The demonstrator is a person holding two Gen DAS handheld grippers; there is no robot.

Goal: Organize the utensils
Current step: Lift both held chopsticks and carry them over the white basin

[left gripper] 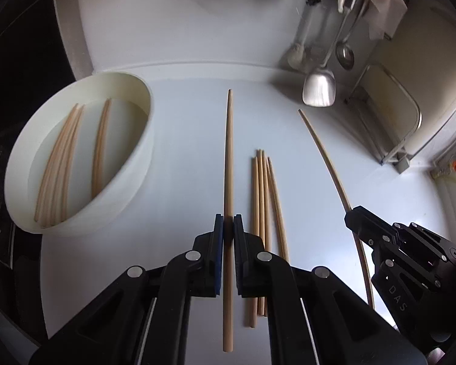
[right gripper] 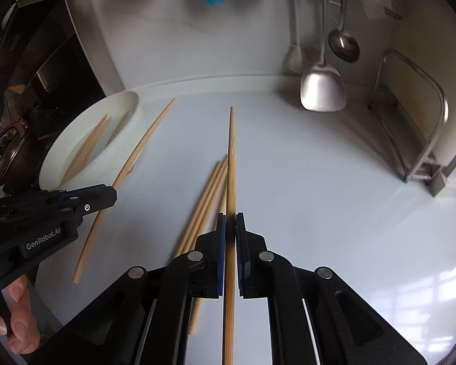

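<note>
A: Left hand-held gripper (left gripper: 228,225) status?

B: Jaws nearly closed, clamped on one chopstick (left gripper: 228,164). Long axis runs along the fingers, thin tip pointing away toward the back wall, butt end trailing behind the jaws.

A: Right hand-held gripper (right gripper: 230,223)?

B: Same. Jaws pinched on a second stick (right gripper: 231,164), axis in line with the fingers, tip forward toward the hanging spatula (right gripper: 322,89).

A: The rest?

B: A loose bundle (left gripper: 266,213) lies on the worktop (left gripper: 182,158) between the two grippers, roughly parallel to the held sticks, tips away. More sticks (left gripper: 63,167) lie in the white bowl (left gripper: 136,152) at left, lengthwise front to back. A ladle (left gripper: 345,51) hangs beside the spatula.

A: Held sticks touching the worktop?

B: Cannot tell.
</note>
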